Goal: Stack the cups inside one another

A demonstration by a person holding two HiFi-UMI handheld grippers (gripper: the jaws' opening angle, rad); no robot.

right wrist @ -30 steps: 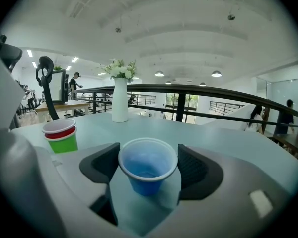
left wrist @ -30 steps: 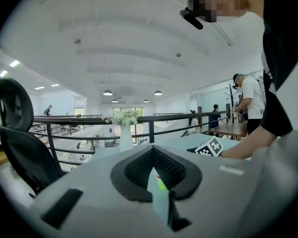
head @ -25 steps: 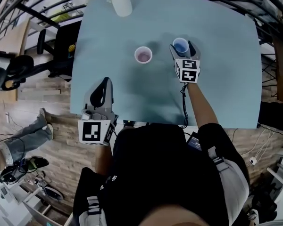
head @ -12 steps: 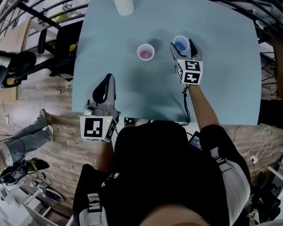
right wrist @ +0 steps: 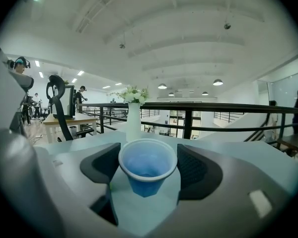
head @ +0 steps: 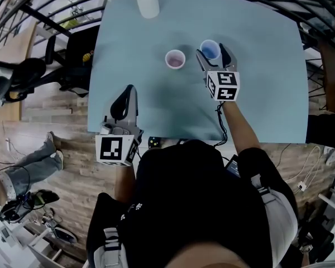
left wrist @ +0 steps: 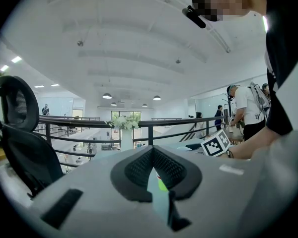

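While the right gripper (head: 212, 53) has its fingers closed on the upright blue cup (right wrist: 148, 166), just right of the pink cup (head: 175, 58) standing on the tabletop (head: 257, 94), the left gripper (head: 128, 92) is at the near edge, fingers pressed together and empty.

Blue cup (head: 210, 50) upright, mouth up, held in right hand-held gripper (head: 211, 56); pink cup (head: 175, 58) upright, apart, to left.
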